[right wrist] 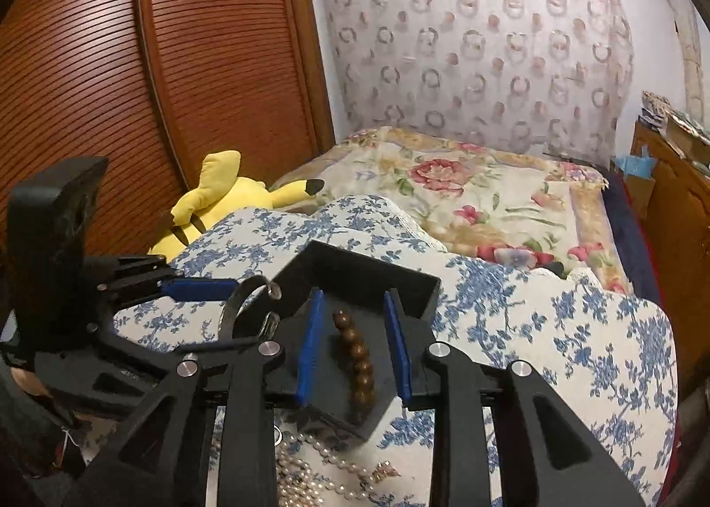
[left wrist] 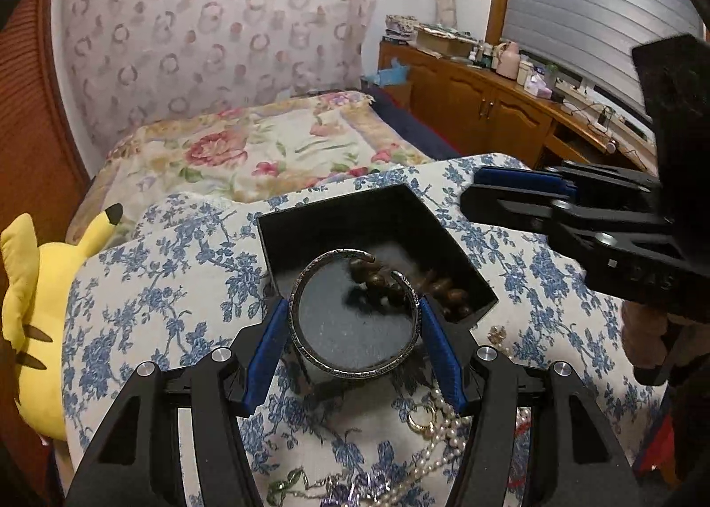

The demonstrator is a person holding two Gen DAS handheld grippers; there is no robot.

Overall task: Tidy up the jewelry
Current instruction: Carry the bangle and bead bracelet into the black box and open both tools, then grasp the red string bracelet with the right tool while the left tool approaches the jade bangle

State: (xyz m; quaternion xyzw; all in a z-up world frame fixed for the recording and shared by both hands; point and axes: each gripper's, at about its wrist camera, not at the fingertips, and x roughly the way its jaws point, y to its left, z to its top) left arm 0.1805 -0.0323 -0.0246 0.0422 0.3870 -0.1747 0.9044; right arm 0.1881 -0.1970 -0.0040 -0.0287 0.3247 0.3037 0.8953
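My left gripper (left wrist: pixel 353 320) is shut on a silver open bangle (left wrist: pixel 310 351) and holds it over the near corner of the black jewelry box (left wrist: pixel 328 223). A brown wooden bead bracelet (left wrist: pixel 448 289) lies inside the box. My right gripper (right wrist: pixel 350 347) is open and empty, hovering over the box (right wrist: pixel 399 281) with the bead bracelet (right wrist: pixel 359 369) between its fingers. The bangle (right wrist: pixel 235 307) and left gripper (right wrist: pixel 199 287) show at the left there. A pearl necklace (left wrist: pixel 439 440) and a gold ring (left wrist: pixel 419 420) lie on the cloth near the box.
The box sits on a blue-flowered white cloth (left wrist: pixel 155 307) over a bed with a floral blanket (left wrist: pixel 266 147). A yellow plush toy (left wrist: pixel 40 307) lies at the left. A small gold brooch (left wrist: pixel 497 334) lies right of the box. A wooden sideboard (left wrist: pixel 488 103) stands at the right.
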